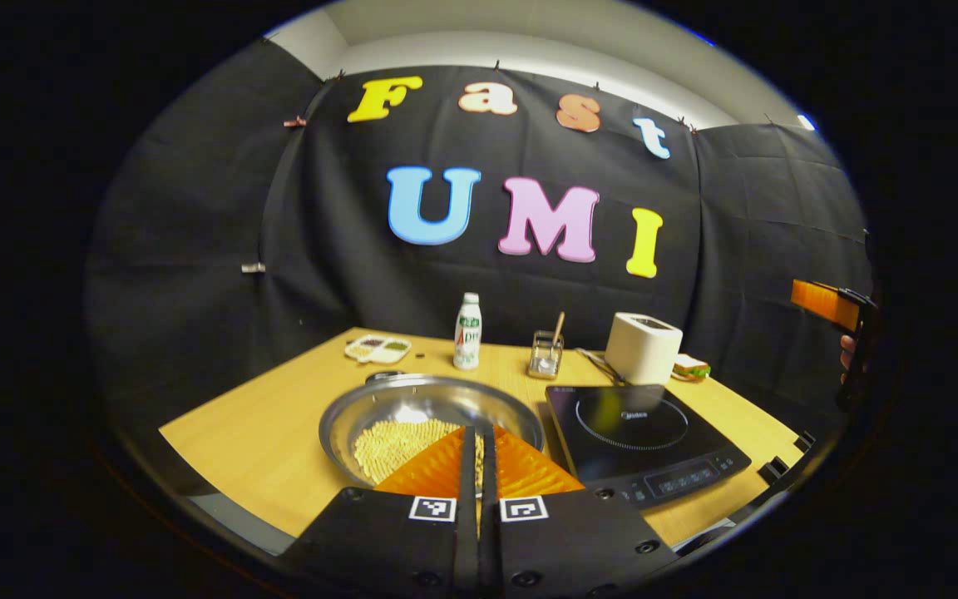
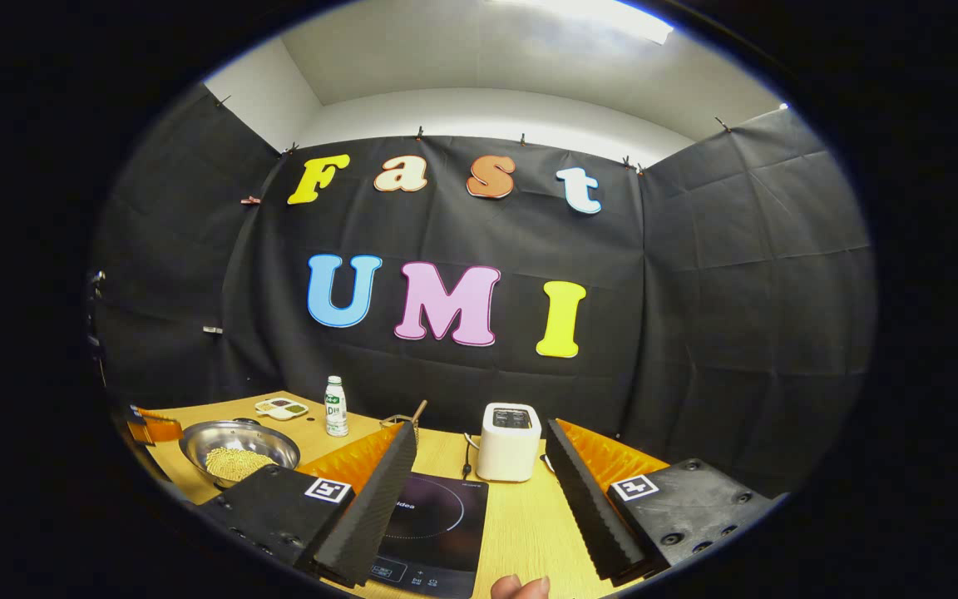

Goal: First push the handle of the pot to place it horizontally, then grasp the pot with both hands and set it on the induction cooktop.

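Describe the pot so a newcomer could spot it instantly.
Start at the wooden table in front of the black cloth wall. On it, left of the black cooktop, sits the pot: a wide, shallow, shiny steel pan holding pale yellow grains. It is the only metal vessel there; the neighbouring toaster and bottle are white.

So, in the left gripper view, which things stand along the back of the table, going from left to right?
Small divided dish → white bottle → clear holder with a stick in it → white toaster → small sandwich-like item.
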Tool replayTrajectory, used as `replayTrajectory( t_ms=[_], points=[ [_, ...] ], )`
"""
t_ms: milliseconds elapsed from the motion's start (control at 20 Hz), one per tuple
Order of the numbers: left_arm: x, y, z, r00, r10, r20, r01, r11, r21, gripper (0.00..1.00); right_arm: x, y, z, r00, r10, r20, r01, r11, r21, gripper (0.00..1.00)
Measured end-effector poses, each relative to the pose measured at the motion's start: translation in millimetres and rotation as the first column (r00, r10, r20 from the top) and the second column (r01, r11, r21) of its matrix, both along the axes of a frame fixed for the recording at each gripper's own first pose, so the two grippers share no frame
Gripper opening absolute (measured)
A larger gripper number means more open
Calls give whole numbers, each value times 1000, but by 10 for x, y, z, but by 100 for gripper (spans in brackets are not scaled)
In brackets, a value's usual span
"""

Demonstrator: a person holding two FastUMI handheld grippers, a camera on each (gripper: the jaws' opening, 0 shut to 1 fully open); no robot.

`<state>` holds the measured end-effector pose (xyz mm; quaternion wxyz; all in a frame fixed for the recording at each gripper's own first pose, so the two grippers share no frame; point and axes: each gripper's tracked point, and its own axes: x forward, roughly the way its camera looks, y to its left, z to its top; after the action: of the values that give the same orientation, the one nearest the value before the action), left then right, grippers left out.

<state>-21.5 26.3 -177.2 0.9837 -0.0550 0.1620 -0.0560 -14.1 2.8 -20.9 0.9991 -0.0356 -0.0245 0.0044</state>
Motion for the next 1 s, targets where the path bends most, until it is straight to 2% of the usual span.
replayTrajectory(
  t_ms=[150,250,400,500,600,800,1000],
  points=[
    [-140,34,-536,982,-73,-172,70,997,-22,5,17,-15,-67,1000,-1,-12,1,1000,9,97],
    [-248,18,-808,949,-132,-286,131,991,-22,5,43,-11,-105,1000,1,-20,-1,1000,15,97],
    [-315,23,-987,893,-178,-413,192,981,-8,5,62,14,-170,999,13,-32,-13,1000,17,98],
    [-270,137,-1026,870,-163,-465,212,976,53,5,74,23,-219,999,19,-36,-18,1000,21,98],
    [-262,155,-1072,834,-177,-523,260,962,89,5,99,44,-320,998,28,-57,-26,999,30,97],
    [-125,109,-1020,791,-213,-573,317,944,87,5,155,84,-477,994,48,-102,-43,998,45,98],
    [13,-16,-999,762,-237,-603,354,932,81,5,168,45,-553,992,47,-121,-41,998,48,98]
  ],
)
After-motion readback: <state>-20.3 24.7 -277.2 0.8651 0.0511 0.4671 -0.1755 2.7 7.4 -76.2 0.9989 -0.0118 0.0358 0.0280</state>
